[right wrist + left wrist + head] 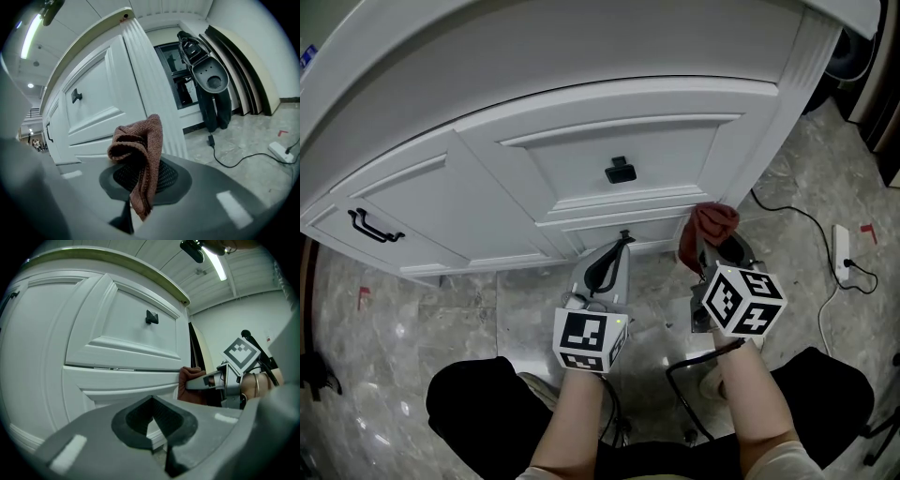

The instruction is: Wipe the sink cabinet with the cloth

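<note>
The white sink cabinet (581, 112) fills the top of the head view, with a black knob (620, 171) on its middle door and a black bar handle (373, 227) at the left. A reddish-brown cloth (712, 223) is bunched in my right gripper (705, 246), which is shut on it close to the cabinet's lower right corner post. In the right gripper view the cloth (138, 145) stands up from the jaws and droops over them. My left gripper (623, 242) is shut and holds nothing, pointing at the base of the middle door. The cloth (187, 380) shows to its right.
A white power strip (842, 255) and its black cable (797, 220) lie on the marble floor to the right. Dark equipment (206, 75) and leaning boards (239, 65) stand beyond the cabinet's right end. My knees (478, 412) are near the bottom edge.
</note>
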Demonstrator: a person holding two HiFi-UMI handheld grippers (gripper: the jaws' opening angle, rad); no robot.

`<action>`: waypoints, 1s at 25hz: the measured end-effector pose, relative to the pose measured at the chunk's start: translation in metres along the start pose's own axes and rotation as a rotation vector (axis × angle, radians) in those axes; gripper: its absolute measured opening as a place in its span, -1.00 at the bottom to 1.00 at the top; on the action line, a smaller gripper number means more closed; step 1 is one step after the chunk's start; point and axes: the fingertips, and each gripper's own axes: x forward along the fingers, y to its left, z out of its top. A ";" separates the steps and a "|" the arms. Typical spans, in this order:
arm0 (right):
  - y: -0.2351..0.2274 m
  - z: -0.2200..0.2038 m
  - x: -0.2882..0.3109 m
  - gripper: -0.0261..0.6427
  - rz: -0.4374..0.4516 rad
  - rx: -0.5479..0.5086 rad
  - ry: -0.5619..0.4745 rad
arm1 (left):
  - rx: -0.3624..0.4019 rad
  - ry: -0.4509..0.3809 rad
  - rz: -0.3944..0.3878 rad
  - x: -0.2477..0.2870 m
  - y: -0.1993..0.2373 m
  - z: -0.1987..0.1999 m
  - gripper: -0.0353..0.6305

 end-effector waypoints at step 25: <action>0.220 -0.139 0.079 -0.69 0.373 -0.103 0.213 | -0.045 0.078 0.256 -0.096 0.133 -0.047 -0.89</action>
